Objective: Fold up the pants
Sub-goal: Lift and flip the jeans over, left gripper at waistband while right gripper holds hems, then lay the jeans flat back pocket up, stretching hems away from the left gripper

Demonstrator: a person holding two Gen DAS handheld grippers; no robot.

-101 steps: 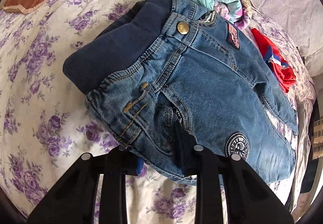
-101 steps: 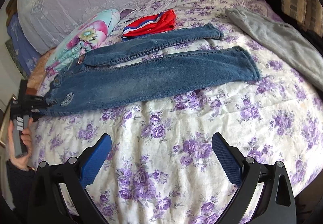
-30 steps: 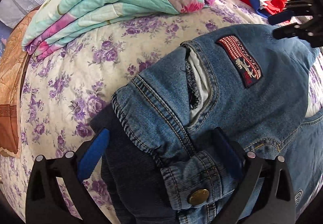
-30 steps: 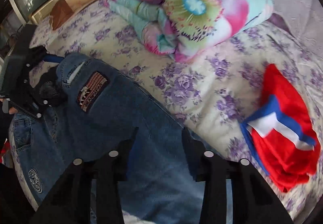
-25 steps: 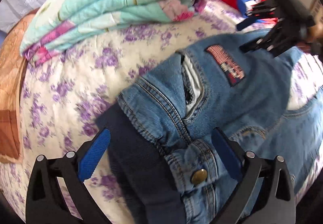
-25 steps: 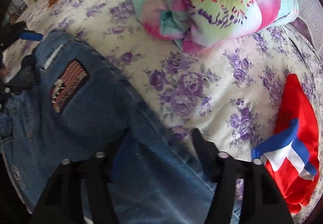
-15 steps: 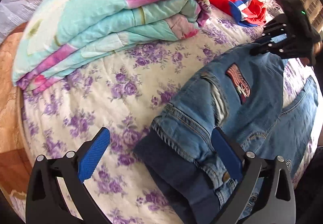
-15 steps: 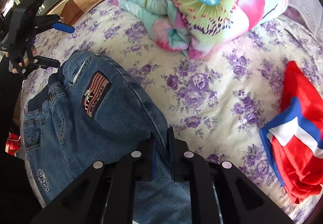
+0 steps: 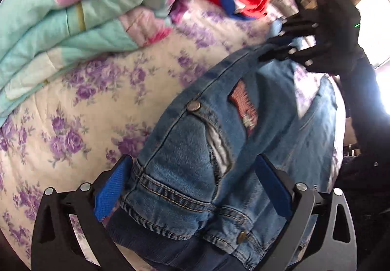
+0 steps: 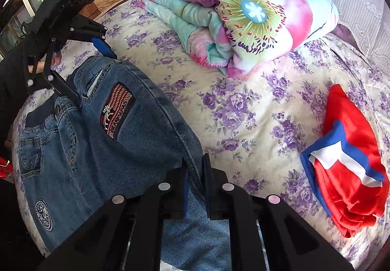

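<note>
Pants (image 10: 80, 149): blue denim jeans, lying on the floral bedspread (image 10: 243, 105), waist end towards the left tool, legs running back under and behind the right tool.

Right gripper (image 10: 195, 171): clenched on a raised fold of denim along the outer side seam; the cloth stands up in a ridge directly ahead of its fingertips, the rest draping down to its left.

Left gripper (image 9: 192, 188): jaws spread wide, blue pads (image 9: 109, 193) either side of the waistband (image 9: 175, 197), gripping nothing. Waist corner with its dark ribbed lining sits between the fingers; whether a pad brushes the cloth cannot be told, as the left view is blurred.

Handling, as judged: denim is soft but thick, heavier than light fabric, and holds a crease poorly until pressed flat. Not slippery, not fragile. Seams, waistband and pocket edges are the stiffest parts and give the surest bite; a pinch on a single flat layer would likely pull loose or drag only the top ply. Metal buttons (image 9: 193, 106) and the sewn patch (image 10: 117, 110) are lumps to avoid under the pads.

Best hold for the left tool: the waistband edge directly ahead of it, taking both layers, matching the right tool's seam grip so the near half lifts evenly.

Beyond both tools: folded quilt (image 10: 238, 17); red and blue garment (image 10: 351, 163) to the right of the right tool, well apart from the jeans.
</note>
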